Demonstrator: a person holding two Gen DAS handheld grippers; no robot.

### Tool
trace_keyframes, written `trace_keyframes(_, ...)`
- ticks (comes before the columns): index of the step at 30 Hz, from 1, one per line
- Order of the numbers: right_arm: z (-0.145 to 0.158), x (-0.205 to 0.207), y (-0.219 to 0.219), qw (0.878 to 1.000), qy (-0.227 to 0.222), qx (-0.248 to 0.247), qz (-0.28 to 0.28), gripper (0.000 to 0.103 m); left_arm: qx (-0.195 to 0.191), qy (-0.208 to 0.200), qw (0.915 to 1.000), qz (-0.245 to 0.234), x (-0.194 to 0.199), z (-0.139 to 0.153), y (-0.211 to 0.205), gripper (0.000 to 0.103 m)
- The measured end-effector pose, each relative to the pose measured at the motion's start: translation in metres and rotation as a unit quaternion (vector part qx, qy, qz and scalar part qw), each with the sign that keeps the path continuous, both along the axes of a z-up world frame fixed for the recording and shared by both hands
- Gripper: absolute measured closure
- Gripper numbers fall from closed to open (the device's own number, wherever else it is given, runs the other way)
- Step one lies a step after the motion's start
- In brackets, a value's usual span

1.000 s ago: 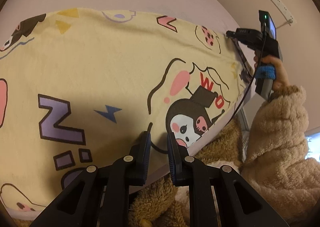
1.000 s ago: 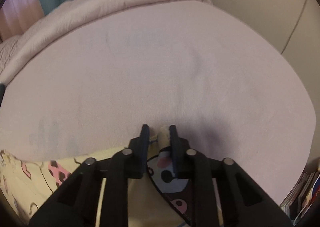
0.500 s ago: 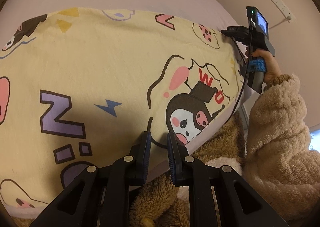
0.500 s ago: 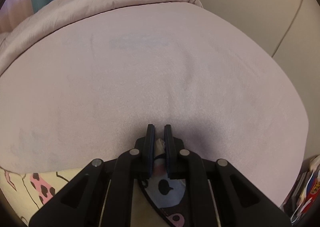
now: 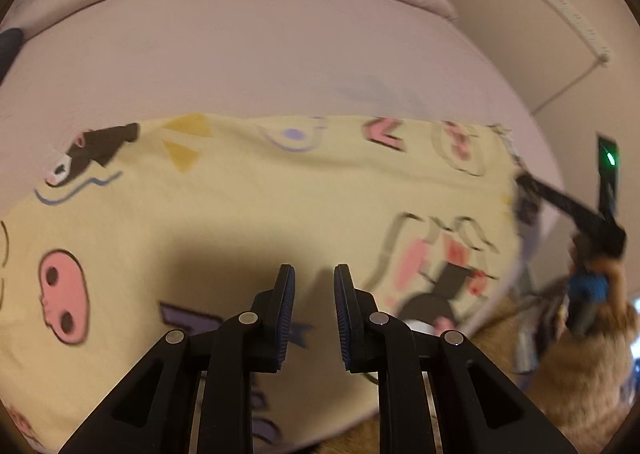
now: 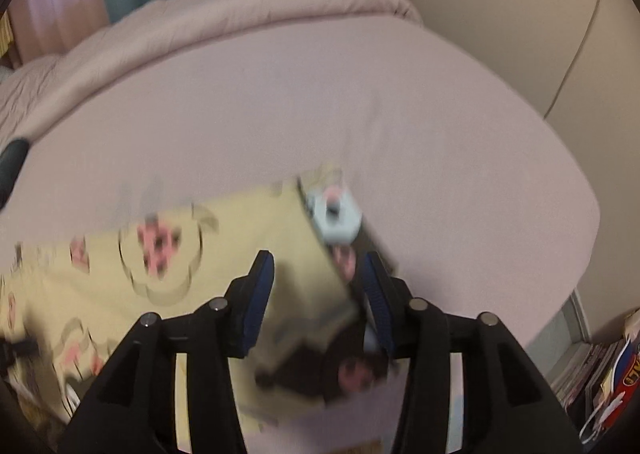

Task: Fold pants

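Yellow pants (image 5: 280,194) with cartoon prints lie spread flat on the mauve bed sheet (image 5: 260,66). My left gripper (image 5: 315,294) hovers over their near part and casts a shadow. A narrow gap shows between its pads, with nothing in it. In the right wrist view the pants (image 6: 192,278) end in a dark-printed corner, blurred, that lies loose between my right gripper's (image 6: 320,278) jaws. Those jaws are opening and the pads do not press on the cloth. The left wrist view shows the right gripper (image 5: 532,186) at the pants' right edge, held by a hand.
A rolled duvet (image 6: 240,6) lies along the far side of the bed. The wall with a power strip (image 5: 576,26) stands on the right. Magazines (image 6: 600,366) are stacked on the floor beside the bed. A fuzzy beige sleeve (image 5: 580,374) is at lower right.
My right gripper has opened and let go of the pants corner, pulling back from it. My left gripper has moved from the pants' near edge to above the cloth.
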State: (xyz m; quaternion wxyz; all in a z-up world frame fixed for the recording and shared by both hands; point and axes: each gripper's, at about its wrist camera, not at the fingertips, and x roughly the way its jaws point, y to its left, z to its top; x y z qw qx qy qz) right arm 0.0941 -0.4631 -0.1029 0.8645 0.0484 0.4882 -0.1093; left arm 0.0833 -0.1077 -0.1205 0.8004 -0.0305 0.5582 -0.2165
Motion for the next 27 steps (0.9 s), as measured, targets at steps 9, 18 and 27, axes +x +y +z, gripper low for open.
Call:
trace_keyframes(9, -0.019, -0.014, -0.005, 0.999, 0.000, -0.004, -0.032, 0.055, 0.024, -0.012, 0.9996, 0.011, -0.004, -0.014, -0.005, 0.086)
trace_keyframes(18, -0.012, -0.021, 0.000, 0.999, -0.009, -0.015, -0.033, 0.051, -0.014, 0.011, 0.9997, 0.014, 0.007, 0.001, -0.001, 0.086)
trace_keyframes(27, 0.005, -0.066, -0.061, 0.989, -0.054, 0.048, -0.126, 0.023, -0.043, -0.003, 0.9988, 0.025, 0.009, 0.016, 0.005, 0.052)
